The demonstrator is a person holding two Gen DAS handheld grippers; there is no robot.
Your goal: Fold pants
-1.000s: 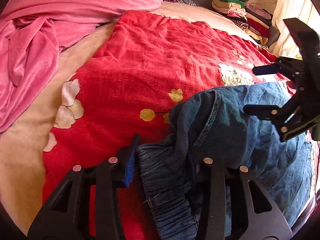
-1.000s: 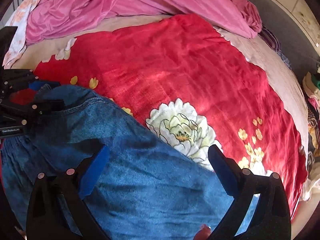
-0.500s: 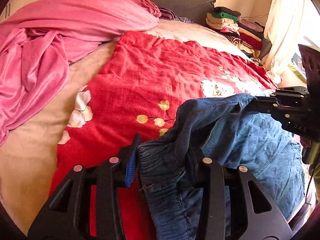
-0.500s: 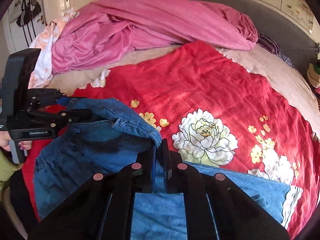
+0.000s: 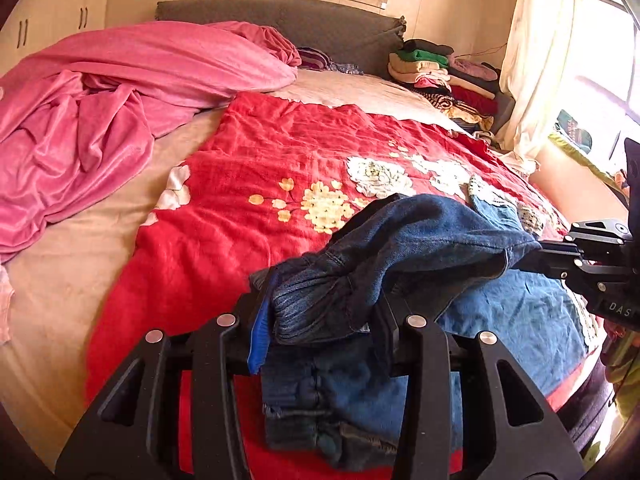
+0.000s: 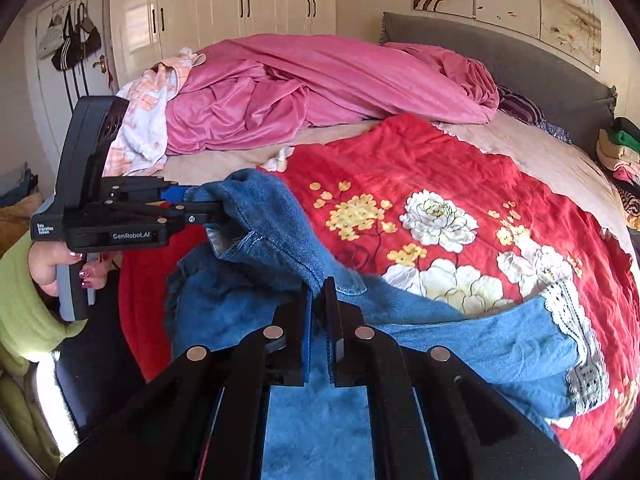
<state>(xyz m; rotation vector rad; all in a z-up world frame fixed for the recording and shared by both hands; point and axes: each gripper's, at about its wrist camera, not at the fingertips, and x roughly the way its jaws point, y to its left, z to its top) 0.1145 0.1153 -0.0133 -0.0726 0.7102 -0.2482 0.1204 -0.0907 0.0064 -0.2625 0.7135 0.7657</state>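
Blue denim pants [image 5: 420,248] with lace-trimmed hems lie on a red flowered blanket [image 5: 280,152] on the bed. My left gripper [image 5: 320,312] is shut on the bunched waistband end and holds it lifted. My right gripper [image 6: 319,304] is shut on a denim edge of the pants [image 6: 280,232] and holds it above the bed. The right gripper also shows at the right edge of the left wrist view [image 5: 532,256], and the left gripper shows at the left of the right wrist view [image 6: 200,204]. The leg ends [image 6: 560,320] rest on the blanket.
A crumpled pink blanket [image 5: 100,100] covers the bed's far left. A stack of folded clothes [image 5: 444,76] sits at the headboard's right by a curtain [image 5: 532,60]. Wardrobe doors [image 6: 240,8] and hanging bags [image 6: 68,40] stand beyond the bed. A grey headboard [image 6: 520,64] lines the back.
Both grippers have lifted the waist end of the pants higher off the blanket. The right gripper closed on the denim a second ago and stays shut.
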